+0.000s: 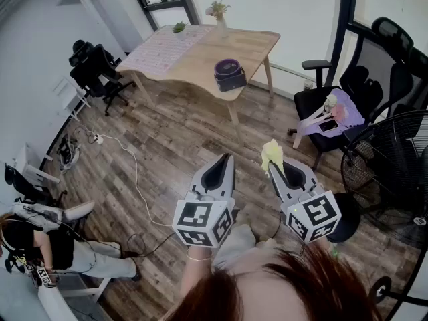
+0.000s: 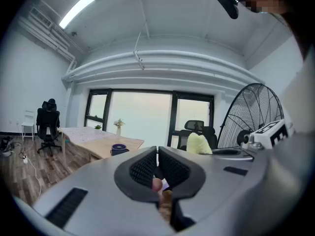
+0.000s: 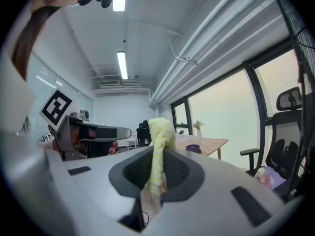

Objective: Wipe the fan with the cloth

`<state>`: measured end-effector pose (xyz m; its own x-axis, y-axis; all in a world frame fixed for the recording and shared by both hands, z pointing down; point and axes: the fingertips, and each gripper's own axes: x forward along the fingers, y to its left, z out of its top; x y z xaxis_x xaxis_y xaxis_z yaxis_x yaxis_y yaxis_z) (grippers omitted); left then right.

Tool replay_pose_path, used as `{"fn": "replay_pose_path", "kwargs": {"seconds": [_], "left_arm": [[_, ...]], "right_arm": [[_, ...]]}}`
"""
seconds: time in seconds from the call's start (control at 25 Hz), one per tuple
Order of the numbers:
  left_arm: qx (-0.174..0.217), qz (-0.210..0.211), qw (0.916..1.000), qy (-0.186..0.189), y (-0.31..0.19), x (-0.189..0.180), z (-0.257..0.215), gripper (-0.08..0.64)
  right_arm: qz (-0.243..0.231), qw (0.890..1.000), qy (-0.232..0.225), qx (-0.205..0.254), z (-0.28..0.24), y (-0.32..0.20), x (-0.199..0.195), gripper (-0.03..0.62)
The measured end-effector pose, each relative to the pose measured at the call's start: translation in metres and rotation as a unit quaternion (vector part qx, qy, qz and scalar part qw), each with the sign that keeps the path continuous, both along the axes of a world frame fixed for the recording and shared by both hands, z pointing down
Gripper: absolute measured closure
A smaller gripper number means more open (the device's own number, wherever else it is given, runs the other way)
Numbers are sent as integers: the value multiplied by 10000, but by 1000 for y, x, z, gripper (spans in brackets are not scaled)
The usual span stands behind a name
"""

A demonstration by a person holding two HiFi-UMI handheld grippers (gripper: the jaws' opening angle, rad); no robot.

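Slippage is looking like the main risk. The right gripper (image 3: 158, 157) is clenching its jaws on a narrow fold of the yellow cloth (image 3: 158, 132), and most of the fabric is bunching up above the tips. By my judgement, a drag across the wire guard could be tugging it loose or catching it on the wires.

The fan (image 1: 391, 169) is standing on the floor at the right, well apart from both grippers, so the wiping is not yet starting. The left gripper (image 2: 157, 154) is pressing its jaws together on nothing, just to the left of the right one at the near centre. If it is not steadying the fan, the stand may be rocking under a firm wipe. An office chair (image 1: 334, 105) is sitting near the fan's far side and could be crowding the approach.

The right edge of the head view is cutting the fan off. Its stand and base are hard to make out, and the blades behind the guard are not showing clearly. The right gripper's body is hiding how much cloth is hanging below the jaws.
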<state>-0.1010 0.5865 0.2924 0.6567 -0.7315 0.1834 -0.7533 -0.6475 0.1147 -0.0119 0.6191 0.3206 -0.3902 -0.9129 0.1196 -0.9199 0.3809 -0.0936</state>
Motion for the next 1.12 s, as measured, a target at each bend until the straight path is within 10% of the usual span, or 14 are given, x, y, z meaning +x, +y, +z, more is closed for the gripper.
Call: {"fn": "replay_pose_path", "kwargs": {"seconds": [1.12], "left_arm": [[-4, 524, 9985, 180, -141, -61, 6, 545]], "right_arm": [[258, 9996, 42, 91, 3, -153, -74, 549]]}}
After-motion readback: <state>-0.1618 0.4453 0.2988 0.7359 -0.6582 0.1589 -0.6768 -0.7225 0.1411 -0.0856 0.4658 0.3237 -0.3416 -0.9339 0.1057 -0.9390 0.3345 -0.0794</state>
